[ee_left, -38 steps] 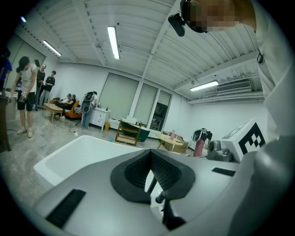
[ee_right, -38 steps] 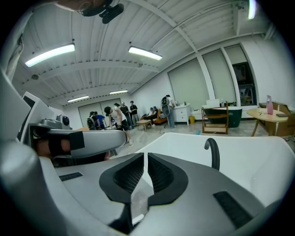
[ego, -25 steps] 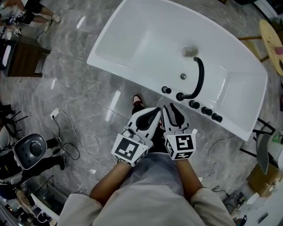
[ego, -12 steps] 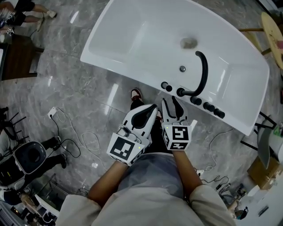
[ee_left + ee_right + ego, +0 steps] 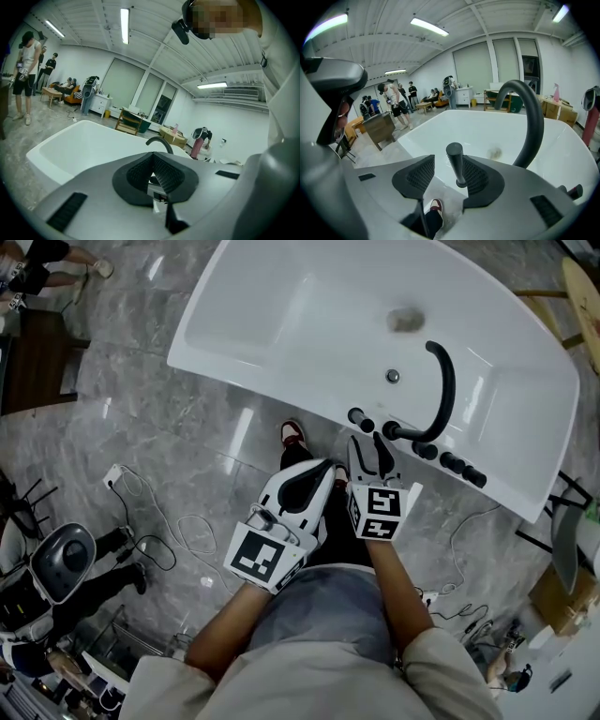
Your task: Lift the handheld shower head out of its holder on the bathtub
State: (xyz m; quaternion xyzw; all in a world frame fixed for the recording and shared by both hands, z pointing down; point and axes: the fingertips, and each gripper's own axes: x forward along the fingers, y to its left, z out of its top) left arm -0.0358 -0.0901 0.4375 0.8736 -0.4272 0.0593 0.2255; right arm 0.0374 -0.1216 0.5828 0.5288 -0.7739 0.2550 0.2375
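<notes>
Your right gripper [image 5: 448,165] at the bathtub [image 5: 487,131] rim, jaws opening around the upright black handheld shower head [image 5: 455,153], your left gripper [image 5: 152,159] clenched empty beside it

Right gripper view, centre: the handheld shower head [image 5: 455,161] stands between the right gripper [image 5: 446,177]'s opening jaws. Its foot is partly hidden behind the right-hand pad, and contact is unclear. The curved spout [image 5: 533,123]'s base is hidden too. Head view: the bathtub [image 5: 281,306] is cut off at the top edge, and people [image 5: 36,276] at upper left are cropped.
</notes>
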